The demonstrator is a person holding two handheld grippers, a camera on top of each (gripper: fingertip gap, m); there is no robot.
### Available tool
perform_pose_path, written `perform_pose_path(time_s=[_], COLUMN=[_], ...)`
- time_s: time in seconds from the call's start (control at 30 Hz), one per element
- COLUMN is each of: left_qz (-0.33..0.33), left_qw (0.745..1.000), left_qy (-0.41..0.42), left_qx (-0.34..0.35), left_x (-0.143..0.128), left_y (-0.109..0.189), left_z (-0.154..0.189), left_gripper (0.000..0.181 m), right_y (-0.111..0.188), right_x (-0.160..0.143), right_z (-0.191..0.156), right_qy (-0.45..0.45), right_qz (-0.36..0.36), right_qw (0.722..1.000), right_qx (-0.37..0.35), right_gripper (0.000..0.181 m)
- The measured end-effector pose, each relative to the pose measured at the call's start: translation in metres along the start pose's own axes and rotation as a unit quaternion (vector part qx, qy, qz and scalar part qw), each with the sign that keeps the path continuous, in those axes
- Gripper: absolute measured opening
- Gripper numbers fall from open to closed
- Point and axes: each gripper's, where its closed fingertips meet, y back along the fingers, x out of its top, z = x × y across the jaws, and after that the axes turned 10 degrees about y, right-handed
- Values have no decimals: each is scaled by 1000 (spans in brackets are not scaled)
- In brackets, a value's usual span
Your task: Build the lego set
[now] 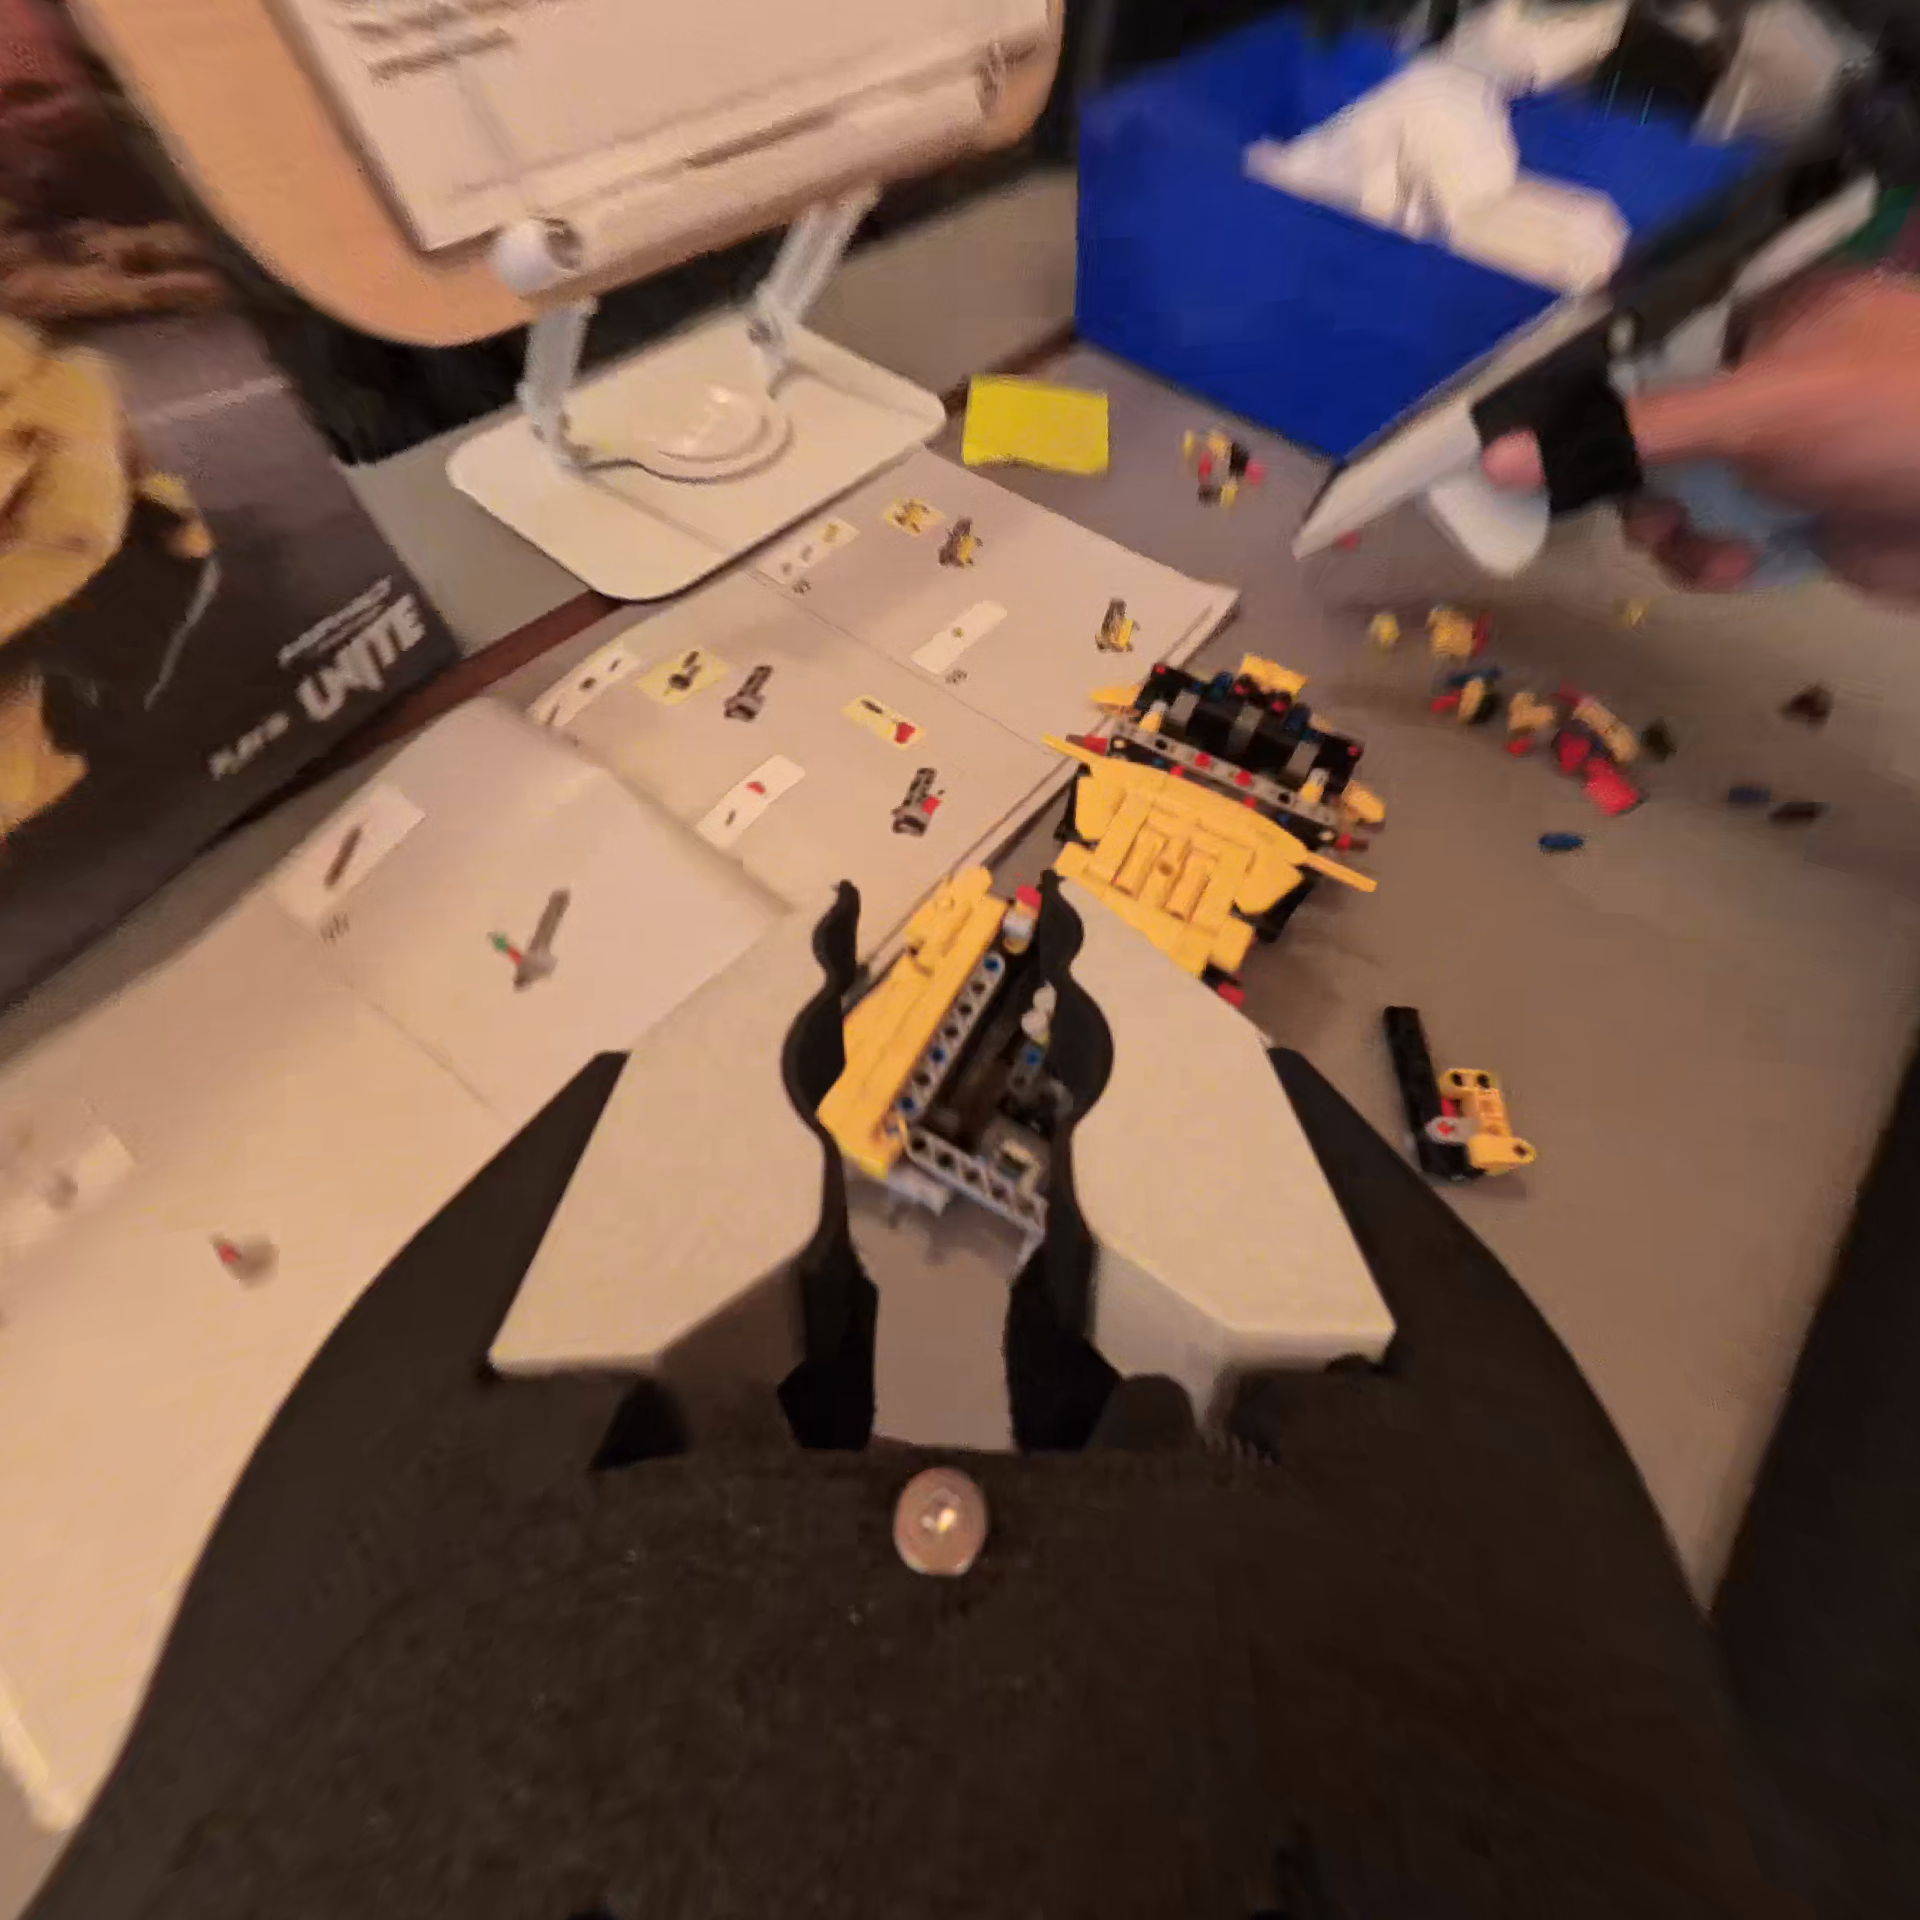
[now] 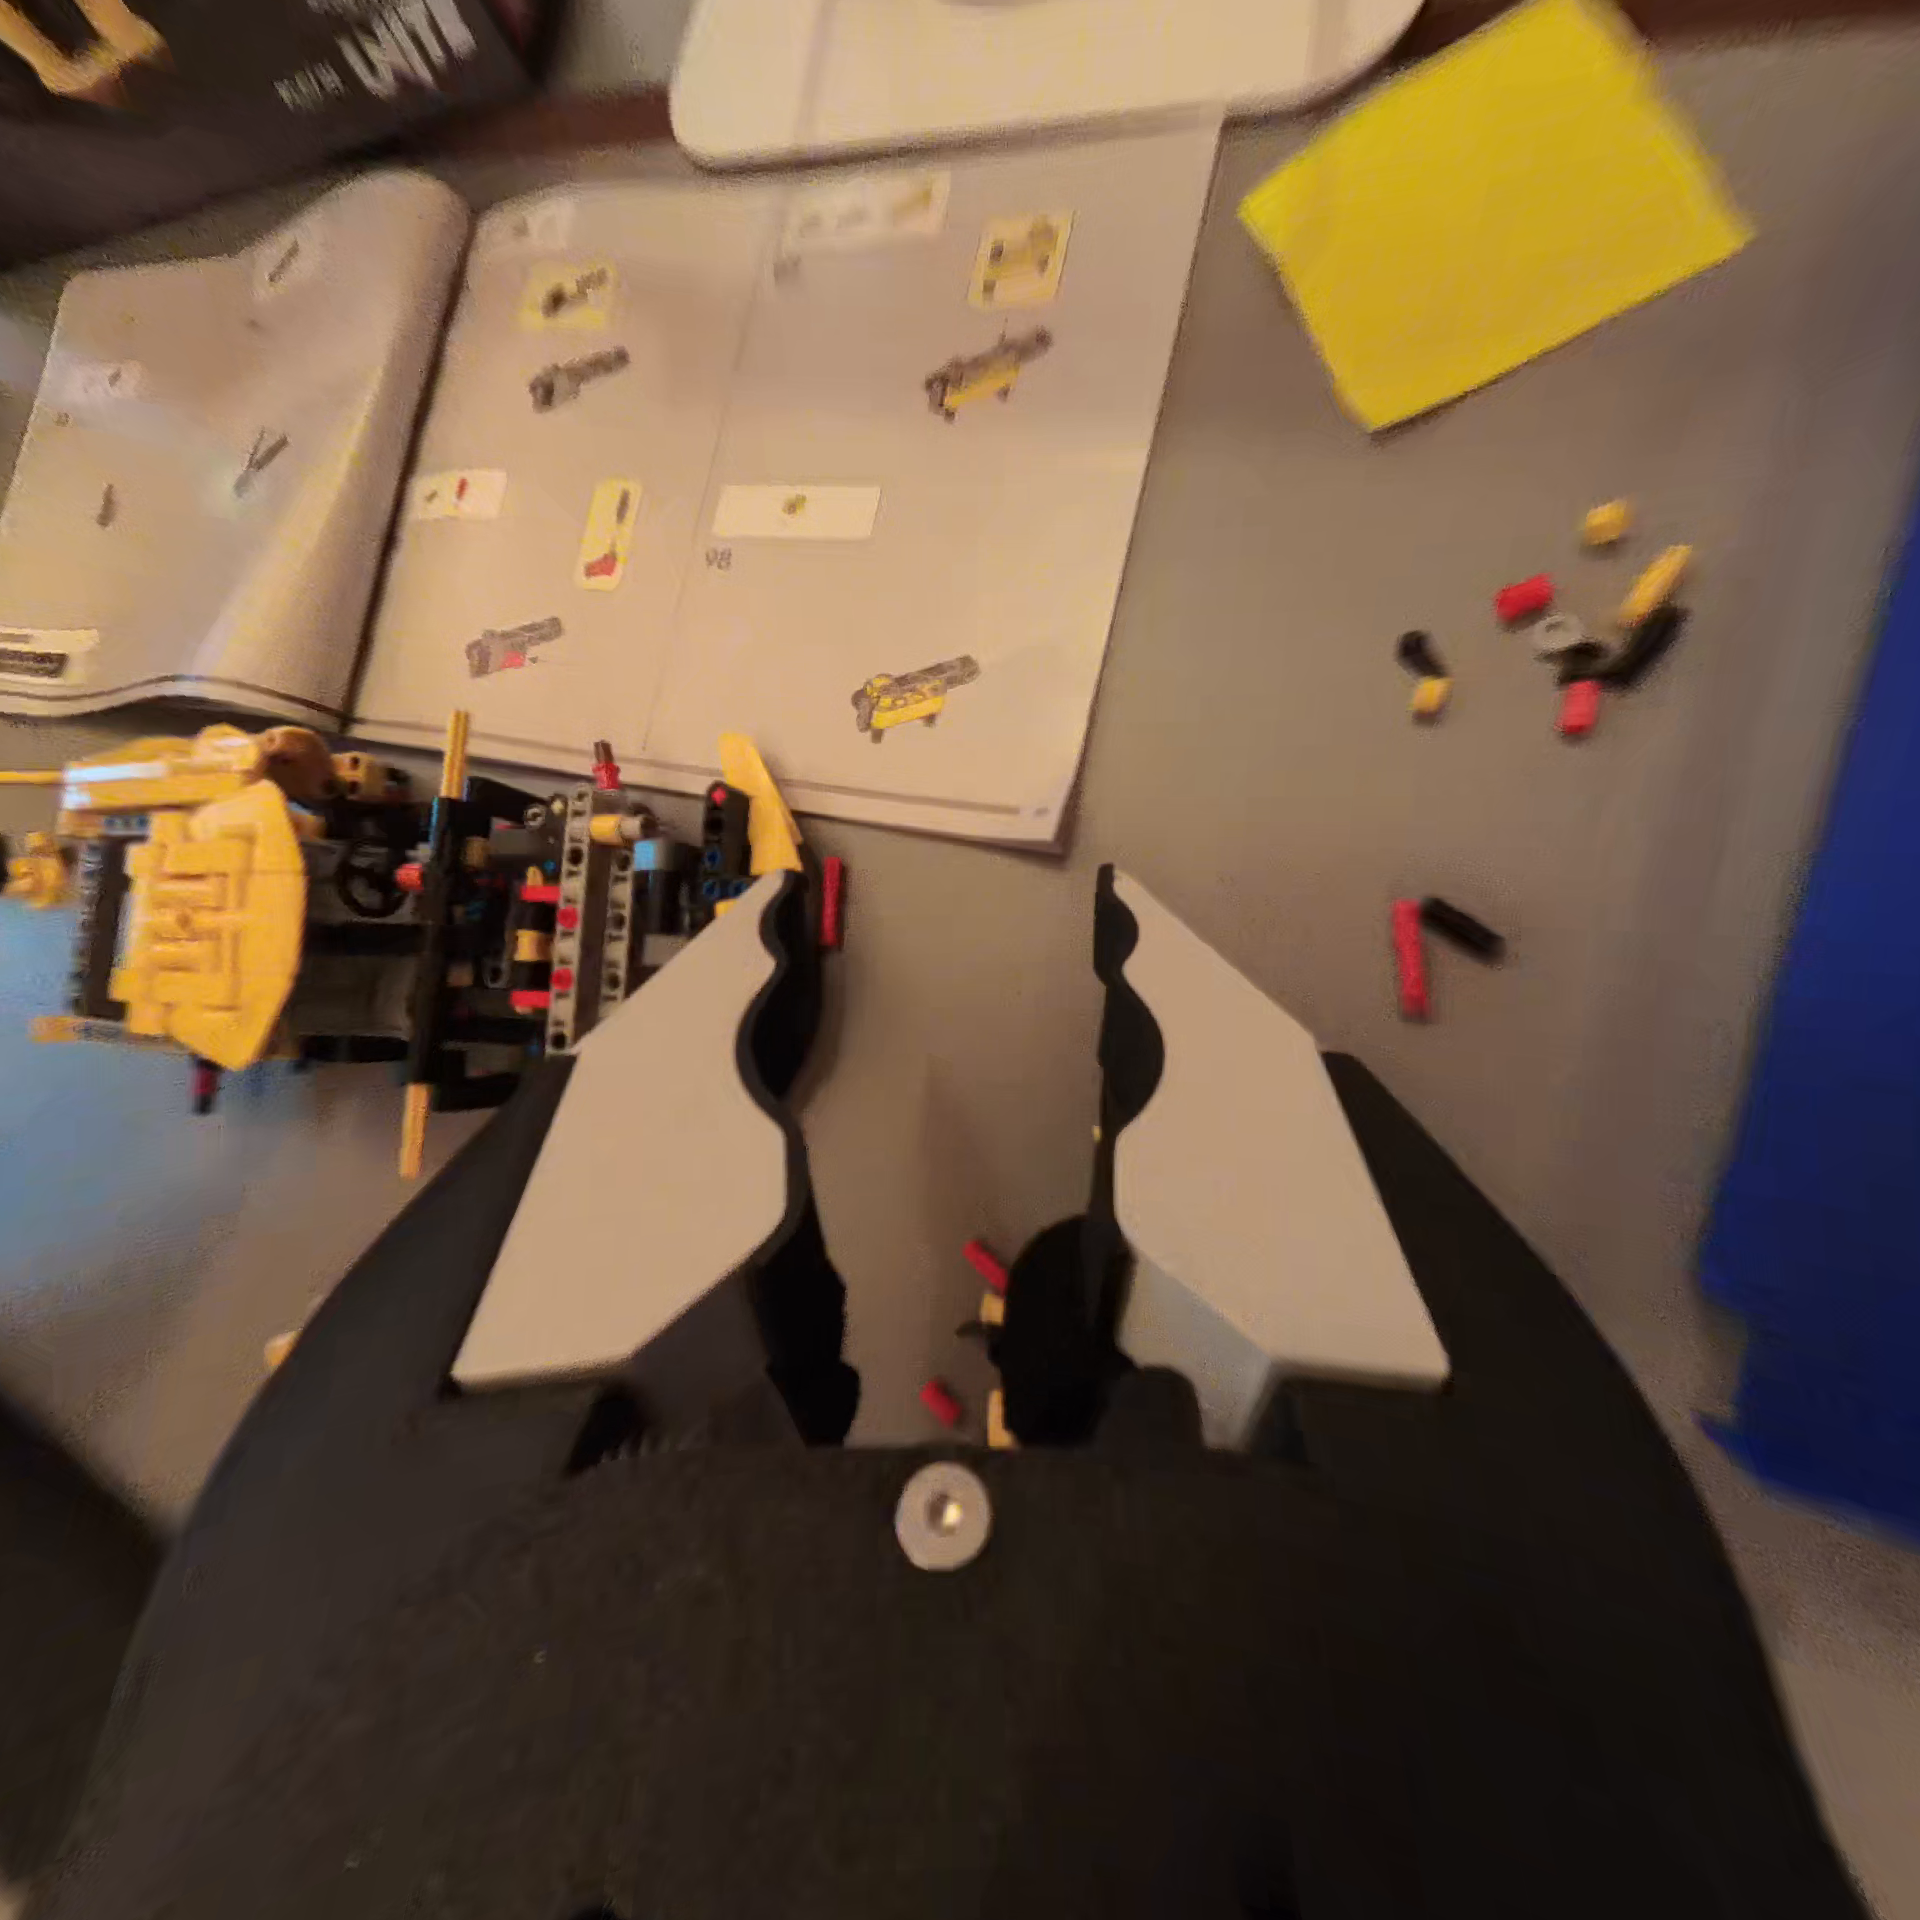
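Note:
My left gripper is shut on a yellow and grey lego sub-assembly, held between its fingers above the table. The larger yellow and black lego car body lies on the grey table just beyond it; it also shows in the right wrist view at the left. My right gripper is open and empty over bare table beside the car body's end. It shows blurred in the left wrist view, held by a hand at the upper right. A small black and yellow piece lies to the right.
An open instruction booklet lies at the left. Loose red, yellow and black pieces are scattered on the right. A yellow paper, blue bin, white stand base and dark box sit behind. Tip to tip, the grippers are about 25 centimetres apart.

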Motion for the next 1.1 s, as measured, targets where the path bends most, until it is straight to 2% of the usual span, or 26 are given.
perform_pose_path(time_s=[0.03, 0.1, 0.17, 0.23, 0.3, 0.37, 0.53, 0.73, 0.9, 1.1], left_qz=[-30, -46, -79, -109, -92, -55, -14, -14, 0, -8], left_qw=[999, 996, 993, 993, 994, 993, 991, 992, 989, 990], left_qy=[-33, -74, -71, -19, 57, 106, 135, 125, 145, 142], left_qx=[4, 25, 43, 45, 18, -6, 6, 15, -12, 4], left_x=[9, 33, 37, 25, 17, 13, 18, 19, 24, 18], left_y=[-13, -37, -59, -78, -88, -87, -67, -56, -52, -52], left_z=[2, -8, -33, -59, -70, -76, -101, -106, -101, -110], left_gripper=[35, 35, 35, 35, 35, 35, 35, 35, 35, 35], right_y=[-9, -22, -27, -29, -29, -28, -32, -32, -35, -41], right_x=[2, 5, 7, 2, 1, 2, -4, -7, -5, -6], right_z=[-2, 2, 6, 4, 2, 3, 1, 5, -1, 1], right_qy=[-19, -68, -104, -123, -123, -124, -111, -121, -123, -115], right_qz=[-23, -35, -28, -40, -40, -33, -57, -51, -48, -56], right_qw=[999, 996, 992, 988, 987, 988, 989, 988, 986, 988], right_qx=[27, 56, 68, 82, 91, 90, 81, 85, 103, 90], right_gripper=[54, 54, 45, 44, 42, 41, 39, 38, 38, 34])
